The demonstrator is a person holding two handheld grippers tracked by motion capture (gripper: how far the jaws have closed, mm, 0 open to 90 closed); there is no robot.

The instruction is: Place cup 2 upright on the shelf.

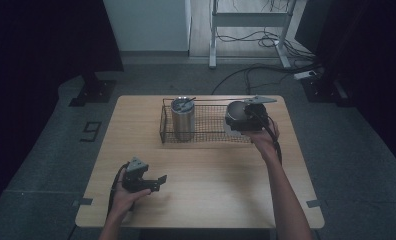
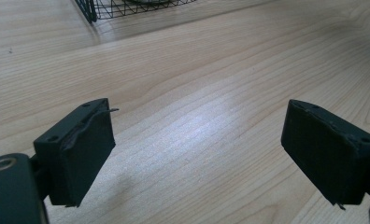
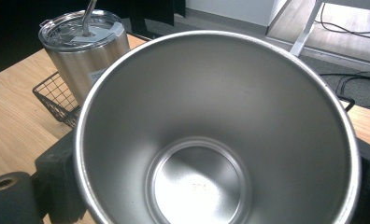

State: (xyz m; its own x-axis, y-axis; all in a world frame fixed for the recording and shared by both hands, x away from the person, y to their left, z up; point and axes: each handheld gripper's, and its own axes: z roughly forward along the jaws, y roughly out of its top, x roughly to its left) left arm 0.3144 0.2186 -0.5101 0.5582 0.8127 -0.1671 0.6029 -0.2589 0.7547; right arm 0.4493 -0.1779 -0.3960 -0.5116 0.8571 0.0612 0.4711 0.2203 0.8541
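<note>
Roughly counted: two steel cups, one wire basket, two grippers, one tabletop

Cups — one lidded tumbler (image 1: 182, 118) standing upright in the left end of the wire basket (image 1: 206, 131), a straw or stick poking up through its lid. Second one, an open steel cup (image 1: 235, 114) with no lid, is at the right end of the basket, tipped on its side with its mouth toward the person; whether it rests on the mesh or hangs just above it, cannot tell from the high view

Right gripper (image 1: 248, 120) — jaws pinching the open cup across its body; in the right gripper view the cup (image 3: 216, 140) sits between the two black jaws at the lower corners, inside bare and shiny

Left gripper (image 1: 153, 182) — near the front left of the tabletop (image 1: 211, 190), well apart from the basket, held by the left hand (image 1: 126, 200). Jaws spread with nothing between them; bare wood grain shows through the gap in the left gripper view, a corner of the basket (image 2: 127, 7) at the top edge

Writing — a small stamped mark in the middle of the open cup's bottom, about three characters, too faint to read. A pale label patch on the tumbler's (image 3: 87, 51) side, text too small to make out. On the floor left of the tabletop, a dark marking (image 1: 91, 131) shaped like a 9
</note>
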